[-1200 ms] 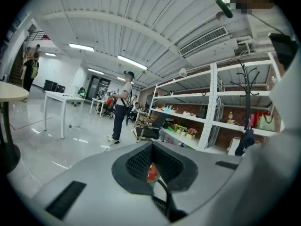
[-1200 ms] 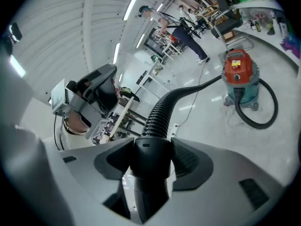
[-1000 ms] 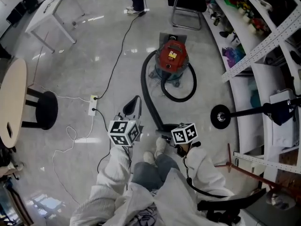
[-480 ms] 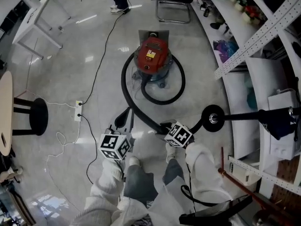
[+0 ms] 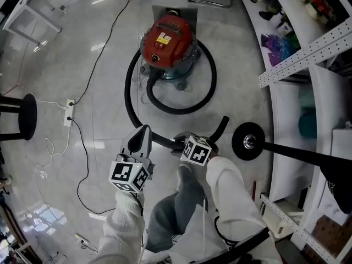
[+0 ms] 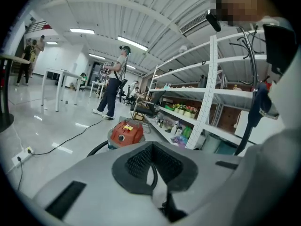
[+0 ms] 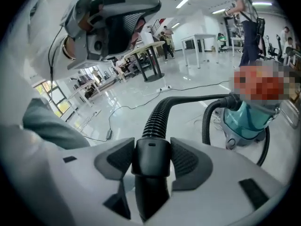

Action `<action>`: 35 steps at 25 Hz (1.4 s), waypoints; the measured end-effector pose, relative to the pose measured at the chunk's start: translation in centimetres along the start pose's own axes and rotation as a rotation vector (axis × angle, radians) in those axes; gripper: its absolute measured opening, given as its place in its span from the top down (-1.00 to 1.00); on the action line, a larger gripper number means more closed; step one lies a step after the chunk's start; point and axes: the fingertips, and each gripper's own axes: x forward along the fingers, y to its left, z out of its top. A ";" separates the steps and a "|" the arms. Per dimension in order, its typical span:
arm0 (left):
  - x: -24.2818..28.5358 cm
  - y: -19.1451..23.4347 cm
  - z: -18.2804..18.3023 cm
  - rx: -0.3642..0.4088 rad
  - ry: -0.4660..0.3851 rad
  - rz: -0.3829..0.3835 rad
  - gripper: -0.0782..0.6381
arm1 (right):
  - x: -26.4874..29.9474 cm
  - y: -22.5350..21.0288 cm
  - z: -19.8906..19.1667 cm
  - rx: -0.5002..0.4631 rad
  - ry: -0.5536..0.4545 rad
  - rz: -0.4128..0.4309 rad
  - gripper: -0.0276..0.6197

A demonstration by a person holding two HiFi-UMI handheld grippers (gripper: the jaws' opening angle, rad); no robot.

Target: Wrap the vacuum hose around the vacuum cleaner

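Note:
The red vacuum cleaner stands on the floor ahead, its black hose looping round its base and back toward me. My right gripper is shut on the hose's smooth end cuff; the ribbed hose runs on from the jaws to the vacuum's teal base. My left gripper hangs just left of that hose end, shut, with nothing in it. In the left gripper view, the left gripper points at the vacuum cleaner.
A black round stand base with a long pole lies right of the hose end. Shelving lines the right side. A power strip and thin cables trail at left, near a dark stool. A person stands far behind the vacuum.
Both grippers have dropped toward the floor and come nearer the vacuum. The right one has rolled while keeping hold of the hose end. The vacuum now looms larger in the head view.

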 end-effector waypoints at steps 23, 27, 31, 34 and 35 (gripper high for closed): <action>6.5 11.8 -34.1 0.040 -0.041 0.118 0.78 | 28.8 -14.0 -24.5 -0.194 0.085 0.024 0.18; 6.0 12.8 -34.2 0.065 -0.041 0.128 0.78 | 29.7 -14.9 -25.2 -0.175 0.096 0.005 0.18; 5.7 13.3 -34.5 0.051 -0.067 0.134 0.78 | 30.8 -15.0 -26.0 -0.161 0.137 0.023 0.18; 5.4 13.8 -35.1 0.043 -0.075 0.133 0.78 | 32.0 -15.5 -26.8 -0.161 0.182 -0.004 0.18; 5.3 14.1 -35.2 0.038 -0.078 0.135 0.78 | 32.4 -15.4 -26.9 -0.150 0.188 -0.001 0.17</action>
